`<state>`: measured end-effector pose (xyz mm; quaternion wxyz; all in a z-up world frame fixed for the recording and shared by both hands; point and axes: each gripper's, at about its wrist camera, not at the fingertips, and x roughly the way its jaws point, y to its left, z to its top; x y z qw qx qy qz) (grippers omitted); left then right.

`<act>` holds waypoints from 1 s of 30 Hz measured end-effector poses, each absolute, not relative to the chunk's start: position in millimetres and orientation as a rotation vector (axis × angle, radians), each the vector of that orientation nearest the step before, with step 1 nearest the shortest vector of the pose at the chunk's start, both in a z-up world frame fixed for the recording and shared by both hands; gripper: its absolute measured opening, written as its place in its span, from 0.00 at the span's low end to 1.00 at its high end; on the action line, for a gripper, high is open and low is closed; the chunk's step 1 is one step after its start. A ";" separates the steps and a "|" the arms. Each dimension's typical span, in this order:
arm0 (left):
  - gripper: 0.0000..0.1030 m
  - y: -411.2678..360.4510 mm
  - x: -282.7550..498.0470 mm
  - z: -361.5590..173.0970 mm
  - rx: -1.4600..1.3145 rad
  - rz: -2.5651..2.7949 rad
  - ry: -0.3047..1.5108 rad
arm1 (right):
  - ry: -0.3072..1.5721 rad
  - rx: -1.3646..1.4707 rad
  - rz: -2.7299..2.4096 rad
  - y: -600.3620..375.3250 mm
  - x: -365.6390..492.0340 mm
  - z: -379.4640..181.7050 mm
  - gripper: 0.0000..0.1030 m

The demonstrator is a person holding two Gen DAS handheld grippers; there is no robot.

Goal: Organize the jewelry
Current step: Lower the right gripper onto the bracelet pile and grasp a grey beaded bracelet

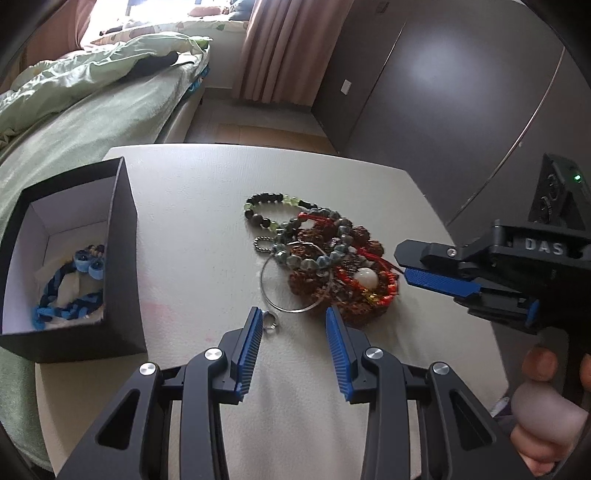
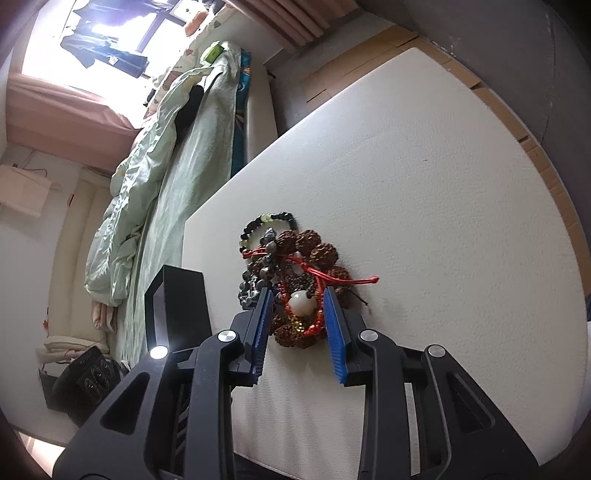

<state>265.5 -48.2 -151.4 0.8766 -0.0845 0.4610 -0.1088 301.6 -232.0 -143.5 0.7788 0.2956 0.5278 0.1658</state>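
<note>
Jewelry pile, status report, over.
Left gripper open at pile edge. Right gripper straddles white bead, grip unclear. Box left, blue piece inside. Path clear.

Blown-out window (image 2: 110,33) glare, warped fisheye edges

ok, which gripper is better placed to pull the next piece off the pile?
Right. The right gripper already has its jaws either side of the red cord bracelet with the white bead. The left gripper is short of the pile, over bare table.

free: bare table (image 1: 207,229) lying open between black box (image 1: 125,258) and jewelry pile (image 1: 325,266) | obstacle: right gripper (image 1: 400,264) crowding pile's right side
</note>
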 end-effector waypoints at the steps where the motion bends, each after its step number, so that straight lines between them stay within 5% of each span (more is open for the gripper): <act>1: 0.32 -47.5 267.1 -154.5 -0.171 -0.219 0.971 | 1.140 0.633 0.361 -230.4 302.0 -143.6 0.29; 8: 0.25 -52.3 271.0 -164.3 -0.120 -0.204 0.990 | 1.133 0.609 0.379 -216.1 304.1 -142.6 0.29; 12: 0.08 -50.0 270.7 -165.8 -0.096 -0.168 0.983 | 1.133 0.575 0.383 -204.4 305.8 -142.0 0.29; 30: 0.09 -31.9 251.8 -120.6 -0.191 -0.219 0.896 | 1.147 0.596 0.353 -186.8 335.1 -158.0 0.29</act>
